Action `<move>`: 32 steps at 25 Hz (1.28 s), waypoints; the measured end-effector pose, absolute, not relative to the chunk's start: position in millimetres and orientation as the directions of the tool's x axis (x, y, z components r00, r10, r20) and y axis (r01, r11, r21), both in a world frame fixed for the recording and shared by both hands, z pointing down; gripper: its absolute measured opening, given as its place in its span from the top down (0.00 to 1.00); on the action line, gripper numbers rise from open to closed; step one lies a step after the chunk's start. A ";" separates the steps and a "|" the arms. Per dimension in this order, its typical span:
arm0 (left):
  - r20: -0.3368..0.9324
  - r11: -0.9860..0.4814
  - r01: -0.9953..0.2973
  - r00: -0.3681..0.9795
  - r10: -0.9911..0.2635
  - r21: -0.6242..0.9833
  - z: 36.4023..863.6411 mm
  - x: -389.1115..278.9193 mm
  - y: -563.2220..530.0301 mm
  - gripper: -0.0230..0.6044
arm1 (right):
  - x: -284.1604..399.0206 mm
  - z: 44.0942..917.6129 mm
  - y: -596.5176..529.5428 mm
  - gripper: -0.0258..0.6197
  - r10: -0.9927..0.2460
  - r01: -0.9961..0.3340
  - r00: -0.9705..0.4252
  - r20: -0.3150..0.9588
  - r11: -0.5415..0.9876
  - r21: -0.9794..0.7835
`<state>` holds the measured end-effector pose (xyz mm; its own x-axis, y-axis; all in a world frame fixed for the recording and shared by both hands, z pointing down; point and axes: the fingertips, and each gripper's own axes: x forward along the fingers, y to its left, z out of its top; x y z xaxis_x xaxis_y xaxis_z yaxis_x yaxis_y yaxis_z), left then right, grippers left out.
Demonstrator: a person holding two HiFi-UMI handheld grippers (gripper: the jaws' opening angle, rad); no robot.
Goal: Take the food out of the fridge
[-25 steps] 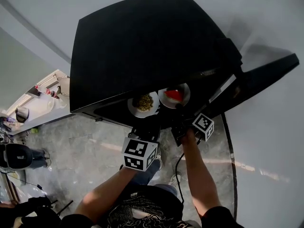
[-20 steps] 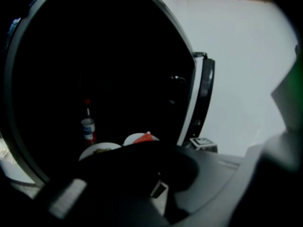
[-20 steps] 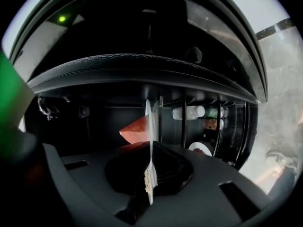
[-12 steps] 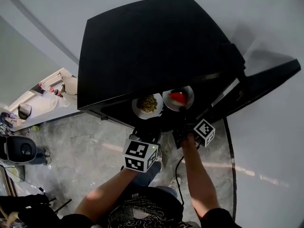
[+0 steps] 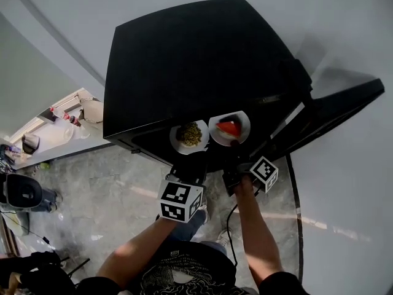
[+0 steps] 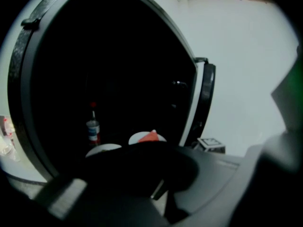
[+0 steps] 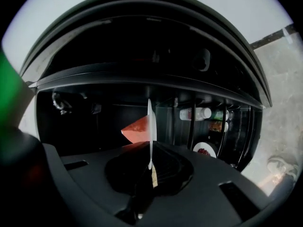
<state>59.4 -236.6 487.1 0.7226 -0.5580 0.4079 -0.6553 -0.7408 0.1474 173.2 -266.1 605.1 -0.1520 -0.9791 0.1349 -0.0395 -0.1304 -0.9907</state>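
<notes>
A black fridge [image 5: 196, 66] stands open below me. At its opening are two white plates: one with green-brown food [image 5: 191, 136], one with a red wedge of food [image 5: 229, 128]. My right gripper [image 5: 234, 145] is shut on the rim of the red-wedge plate [image 7: 150, 126], which shows edge-on in the right gripper view, the wedge [image 7: 137, 127] to its left. My left gripper [image 5: 190, 160] points at the green-food plate [image 6: 103, 149]. Its jaws are dark and blurred, so I cannot tell whether they grip anything.
The fridge door [image 5: 344, 103] hangs open to the right. Inside are a red-capped bottle [image 6: 93, 127], bottles on a rack [image 7: 199, 113] and another small plate [image 7: 205, 150]. A counter with small items [image 5: 70, 118] lies left. A cable [image 5: 228, 223] hangs by my right arm.
The head view has shifted a little. Both grippers and both plates keep their places at the fridge opening.
</notes>
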 end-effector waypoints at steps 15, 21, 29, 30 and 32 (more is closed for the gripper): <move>0.300 -0.697 -0.704 0.700 -0.648 0.138 431.3 51.8 -193.7 0.96 | 142.7 502.6 -175.5 0.94 -0.954 -0.055 -0.290 0.081 -0.068 -0.996; 0.259 -0.677 -0.722 0.687 -0.679 0.143 407.8 43.5 -174.4 0.96 | 142.8 452.6 -128.4 0.94 -0.943 -0.060 -0.323 0.074 -0.058 -0.997; 0.207 -0.661 -0.740 0.672 -0.711 0.128 379.1 34.8 -161.4 0.96 | 146.6 379.7 -81.5 0.94 -0.926 -0.075 -0.375 0.052 -0.025 -0.997; 0.204 -0.661 -0.740 0.672 -0.712 0.128 376.8 34.6 -160.8 0.96 | 147.1 369.1 -78.2 0.94 -0.923 -0.080 -0.382 0.046 -0.017 -0.997; 0.196 -0.662 -0.739 0.673 -0.713 0.128 372.7 33.6 -158.3 0.96 | 145.7 347.3 -71.5 0.94 -0.916 -0.099 -0.400 0.037 0.003 -0.995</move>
